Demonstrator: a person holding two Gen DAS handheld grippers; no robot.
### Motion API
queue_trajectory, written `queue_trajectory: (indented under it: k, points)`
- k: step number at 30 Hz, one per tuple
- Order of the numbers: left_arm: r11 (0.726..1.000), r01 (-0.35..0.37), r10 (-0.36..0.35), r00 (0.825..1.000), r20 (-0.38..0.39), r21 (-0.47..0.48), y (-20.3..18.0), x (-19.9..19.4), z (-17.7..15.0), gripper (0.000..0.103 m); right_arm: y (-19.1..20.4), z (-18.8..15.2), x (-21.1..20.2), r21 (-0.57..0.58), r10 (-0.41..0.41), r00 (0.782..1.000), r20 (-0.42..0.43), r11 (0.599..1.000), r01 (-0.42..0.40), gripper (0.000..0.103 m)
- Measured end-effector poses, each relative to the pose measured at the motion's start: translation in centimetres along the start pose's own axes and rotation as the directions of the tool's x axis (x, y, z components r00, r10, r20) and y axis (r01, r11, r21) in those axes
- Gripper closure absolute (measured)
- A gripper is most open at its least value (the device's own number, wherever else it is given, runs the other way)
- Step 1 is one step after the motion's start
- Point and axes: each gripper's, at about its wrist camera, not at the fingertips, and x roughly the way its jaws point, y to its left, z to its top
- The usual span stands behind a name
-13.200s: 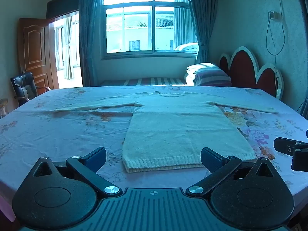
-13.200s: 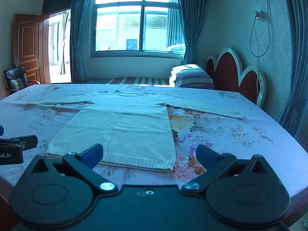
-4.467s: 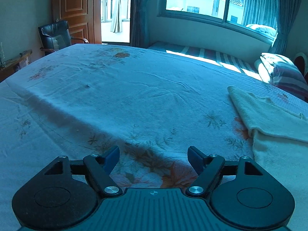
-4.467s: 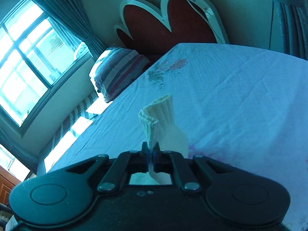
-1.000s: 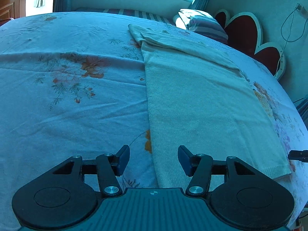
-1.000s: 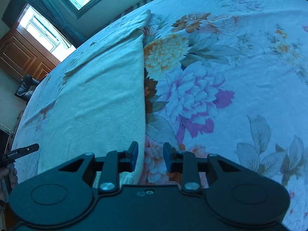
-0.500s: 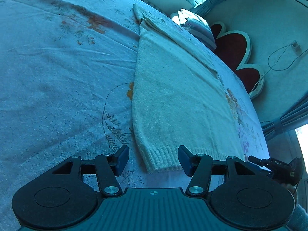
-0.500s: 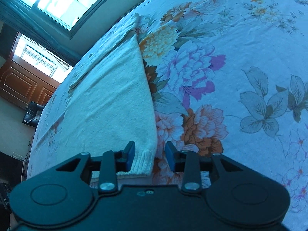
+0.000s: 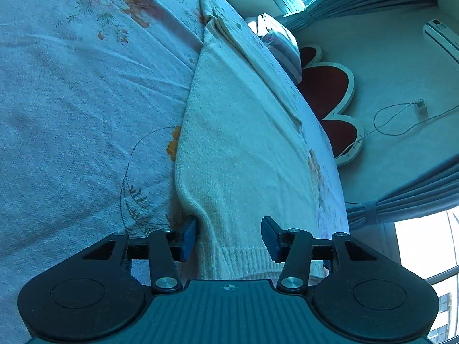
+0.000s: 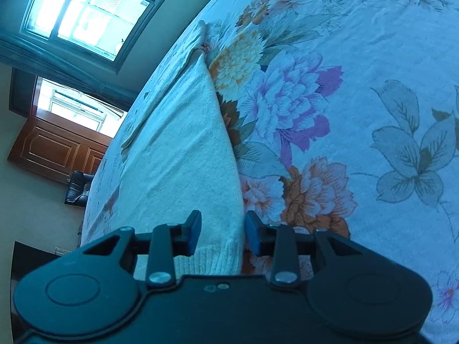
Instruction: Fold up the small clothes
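A cream knit sweater (image 9: 243,149) lies flat on the floral bedsheet (image 9: 71,100) with both sleeves folded in over its body. My left gripper (image 9: 229,236) is open, its jaws straddling the sweater's left hem corner, and the ribbed hem sits between the fingers. In the right wrist view the same sweater (image 10: 183,149) shows, and my right gripper (image 10: 222,233) is open with its jaws on either side of the right hem corner. Neither gripper is closed on the fabric.
A heart-shaped red headboard (image 9: 327,91) and a striped pillow (image 9: 281,43) lie beyond the sweater's collar end. A window (image 10: 91,11), a wooden door (image 10: 57,149) and a black chair (image 10: 77,189) stand beyond the bed. Flowered sheet (image 10: 358,114) stretches to the right.
Both grippers have moved forward and down onto the sweater's hem, so each hem corner now sits between open jaws. The left corner has lifted slightly.
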Motion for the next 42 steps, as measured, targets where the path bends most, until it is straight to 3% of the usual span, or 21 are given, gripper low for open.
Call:
queue_trajectory:
  k: [2,6,13,18,24,31,33,35,36,37,42]
  points:
    - [1.000,0.013,-0.013,1.000,-0.004,-0.013,0.4,0.4,0.3,0.064,0.0,0.3,0.4,0.003,0.013,1.000,-0.006,1.000,-0.013,0.070]
    - [0.999,0.047,-0.048,0.999,-0.022,-0.021,0.6,1.2,0.6,0.065,-0.1,0.8,1.2,0.005,0.048,0.999,-0.023,0.999,-0.048,0.072]
    - [0.999,0.040,-0.040,0.999,-0.037,0.004,0.6,0.0,-0.9,0.064,0.3,-0.8,1.6,-0.033,0.099,0.985,-0.139,0.994,-0.104,0.074]
    - [0.998,0.057,-0.057,0.997,-0.046,0.003,0.1,0.8,-1.8,0.064,0.6,-1.1,1.9,-0.017,0.105,0.987,-0.121,0.994,-0.108,0.074]
    - [0.993,0.087,-0.084,0.996,0.041,-0.081,1.4,0.0,-1.6,0.064,0.7,-0.8,1.7,-0.019,0.083,0.992,-0.099,0.996,-0.085,0.072]
    - [0.998,0.063,-0.064,0.998,-0.021,-0.030,0.6,1.1,-1.7,0.065,0.9,-0.2,2.9,-0.002,0.102,0.989,-0.103,0.995,-0.103,0.073]
    - [0.999,0.046,-0.046,0.999,-0.010,-0.025,0.7,0.6,-2.1,0.070,1.0,-0.5,2.6,-0.024,0.090,0.989,-0.120,0.995,-0.093,0.078]
    - [1.000,-0.003,0.003,1.000,0.000,-0.007,0.7,0.5,-2.2,0.089,0.8,-0.9,2.4,-0.023,0.090,0.988,-0.125,0.995,-0.093,0.086]
    - [1.000,-0.009,0.009,1.000,0.002,-0.011,0.7,0.6,-2.2,0.091,0.6,-1.0,2.4,-0.020,0.082,0.990,-0.118,0.996,-0.085,0.094]
    - [1.000,-0.016,0.016,1.000,0.003,-0.007,0.6,0.7,-2.1,0.098,0.4,-1.1,2.5,-0.013,0.075,0.990,-0.115,0.997,-0.077,0.096]
    - [0.993,-0.081,0.077,0.996,0.053,0.089,-0.8,-0.3,-2.0,0.099,1.3,-1.5,1.9,-0.070,0.064,0.993,-0.097,0.995,-0.070,0.097]
